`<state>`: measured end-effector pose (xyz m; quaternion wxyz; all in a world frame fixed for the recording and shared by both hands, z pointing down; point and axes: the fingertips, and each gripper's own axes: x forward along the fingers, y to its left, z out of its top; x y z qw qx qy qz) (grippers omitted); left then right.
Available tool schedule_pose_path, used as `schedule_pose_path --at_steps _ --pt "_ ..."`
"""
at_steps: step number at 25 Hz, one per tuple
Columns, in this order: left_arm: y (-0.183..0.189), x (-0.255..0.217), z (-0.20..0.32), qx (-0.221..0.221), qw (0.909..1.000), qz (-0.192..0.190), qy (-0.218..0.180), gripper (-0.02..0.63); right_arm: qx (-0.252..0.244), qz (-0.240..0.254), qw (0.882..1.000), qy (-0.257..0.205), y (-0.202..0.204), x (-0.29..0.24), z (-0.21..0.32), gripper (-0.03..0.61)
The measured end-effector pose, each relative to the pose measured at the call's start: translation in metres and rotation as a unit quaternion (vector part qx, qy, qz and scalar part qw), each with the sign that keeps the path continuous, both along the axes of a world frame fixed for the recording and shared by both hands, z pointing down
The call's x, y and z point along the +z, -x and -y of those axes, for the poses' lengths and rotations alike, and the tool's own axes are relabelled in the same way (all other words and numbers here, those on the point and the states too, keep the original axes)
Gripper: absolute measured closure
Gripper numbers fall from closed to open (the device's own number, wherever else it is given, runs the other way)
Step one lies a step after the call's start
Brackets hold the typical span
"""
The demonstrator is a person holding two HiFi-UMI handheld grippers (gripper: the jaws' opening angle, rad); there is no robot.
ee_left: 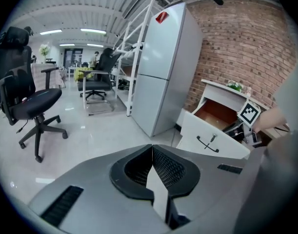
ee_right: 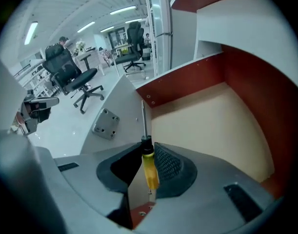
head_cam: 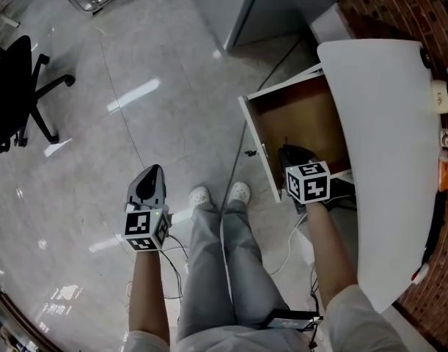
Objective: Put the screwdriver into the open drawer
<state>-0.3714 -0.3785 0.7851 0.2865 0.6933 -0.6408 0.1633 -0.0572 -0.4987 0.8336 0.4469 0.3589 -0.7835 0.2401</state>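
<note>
A screwdriver (ee_right: pixel 149 168) with a yellow handle and a thin metal shaft sits between the jaws of my right gripper (ee_right: pixel 148 152), which is shut on the handle. The shaft points forward over the front wall of the open drawer (ee_right: pixel 212 126), whose inside is beige and bare. In the head view the right gripper (head_cam: pixel 292 154) hangs over the near end of the open drawer (head_cam: pixel 297 116). My left gripper (head_cam: pixel 152 174) is held over the floor to the left of the legs, jaws closed together with nothing in them (ee_left: pixel 152 150).
A white desk top (head_cam: pixel 388 160) overhangs the drawer on the right, against a brick wall (head_cam: pixel 399 6). A grey fridge (ee_left: pixel 161 67) stands beyond the drawer. A black office chair (head_cam: pixel 11 94) is at the far left. Cables (head_cam: pixel 282 248) trail on the floor by the feet.
</note>
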Motion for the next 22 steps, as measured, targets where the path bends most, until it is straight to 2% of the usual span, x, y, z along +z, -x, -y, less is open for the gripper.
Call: schedule_pose_path --at_steps 5,10,16,22 --pt "-0.004 -0.002 0.001 0.005 1.0000 -0.006 -0.004 0.600 0.006 -0.038 0.999 0.036 0.000 0.021 0.004 0.511" --pt "-0.004 -0.007 0.003 0.012 0.9999 -0.004 -0.005 0.600 0.014 -0.086 0.996 0.031 -0.010 0.026 0.006 0.511" --pt "-0.003 -0.026 0.007 0.007 0.9999 0.002 -0.009 0.600 0.018 -0.074 0.997 0.026 -0.013 0.011 0.007 0.509" --pt "-0.004 -0.055 0.008 0.005 0.9999 0.006 -0.008 0.600 0.017 -0.060 0.998 0.022 -0.010 -0.025 0.006 0.509"
